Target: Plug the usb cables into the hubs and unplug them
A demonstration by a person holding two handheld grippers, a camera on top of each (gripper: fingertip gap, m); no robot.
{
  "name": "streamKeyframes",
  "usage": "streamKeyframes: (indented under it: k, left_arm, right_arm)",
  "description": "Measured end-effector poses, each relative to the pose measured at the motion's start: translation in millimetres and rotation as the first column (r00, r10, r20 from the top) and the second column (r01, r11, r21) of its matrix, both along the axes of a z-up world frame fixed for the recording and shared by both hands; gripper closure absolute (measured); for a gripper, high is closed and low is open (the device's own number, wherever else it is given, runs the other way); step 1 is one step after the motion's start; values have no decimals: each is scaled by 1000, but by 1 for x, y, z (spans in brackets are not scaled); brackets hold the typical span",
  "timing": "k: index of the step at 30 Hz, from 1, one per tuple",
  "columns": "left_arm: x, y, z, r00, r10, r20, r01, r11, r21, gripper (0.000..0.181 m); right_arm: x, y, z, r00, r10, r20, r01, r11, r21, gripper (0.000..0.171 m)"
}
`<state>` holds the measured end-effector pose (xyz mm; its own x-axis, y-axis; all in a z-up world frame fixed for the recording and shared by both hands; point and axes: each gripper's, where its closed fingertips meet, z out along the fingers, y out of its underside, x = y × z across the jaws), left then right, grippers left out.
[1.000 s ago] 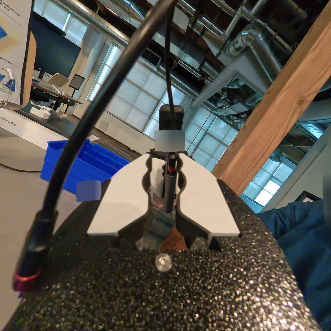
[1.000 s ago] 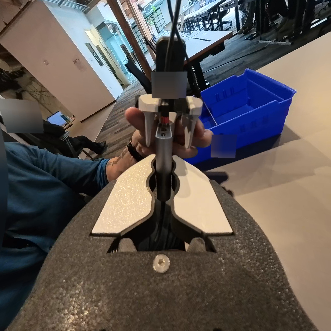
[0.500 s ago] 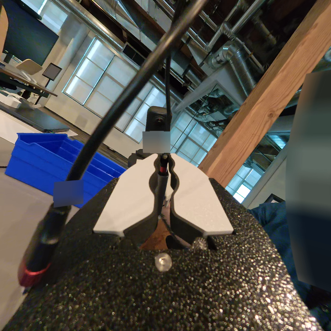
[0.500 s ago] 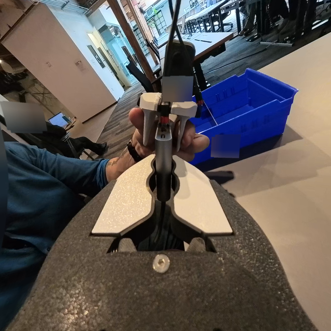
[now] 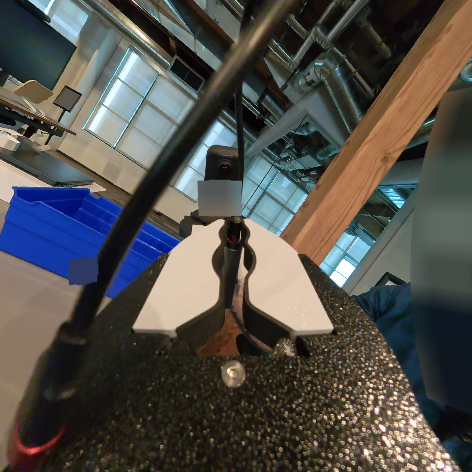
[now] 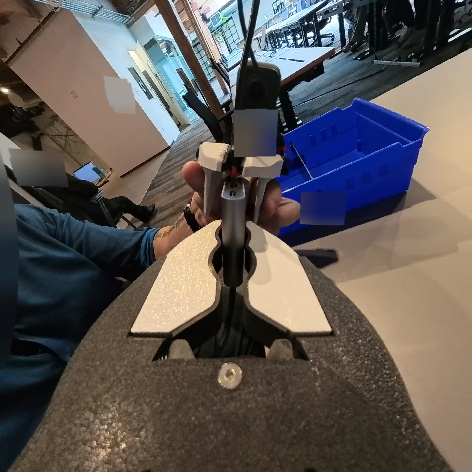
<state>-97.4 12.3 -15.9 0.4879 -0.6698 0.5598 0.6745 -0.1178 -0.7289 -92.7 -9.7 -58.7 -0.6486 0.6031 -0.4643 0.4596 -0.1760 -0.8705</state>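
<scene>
Right gripper (image 6: 233, 229): fingers closed on the grey hub (image 6: 233, 219), which stands out past the fingertips. Left gripper (image 5: 233, 229): fingers narrow, clamped on a dark cable plug (image 5: 232, 255) with a red band. The plug tip meets the hub's far end between both grippers. Blue bin (image 6: 357, 163) on the counter (image 6: 396, 281), beyond the fingers.

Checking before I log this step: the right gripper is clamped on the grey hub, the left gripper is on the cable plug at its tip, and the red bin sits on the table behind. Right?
Not quite: the bin is blue, as the right wrist view shows. The rest stands: the right gripper is shut on the grey hub, with the left gripper on the cable plug at its tip.
</scene>
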Motion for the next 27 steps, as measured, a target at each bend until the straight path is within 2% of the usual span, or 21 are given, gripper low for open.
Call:
streamKeyframes:
  k: [11, 27]
  left_arm:
    - [2, 1, -6, 990, 49, -129, -53, 998, -25, 174]
    - [11, 3, -11, 974, 63, -219, -75, 996, -46, 174]
  right_arm:
    - [2, -3, -9, 1000, 4, -14, -3, 999, 32, 158]
    - [8, -6, -17, 999, 34, 28, -37, 993, 116, 157]
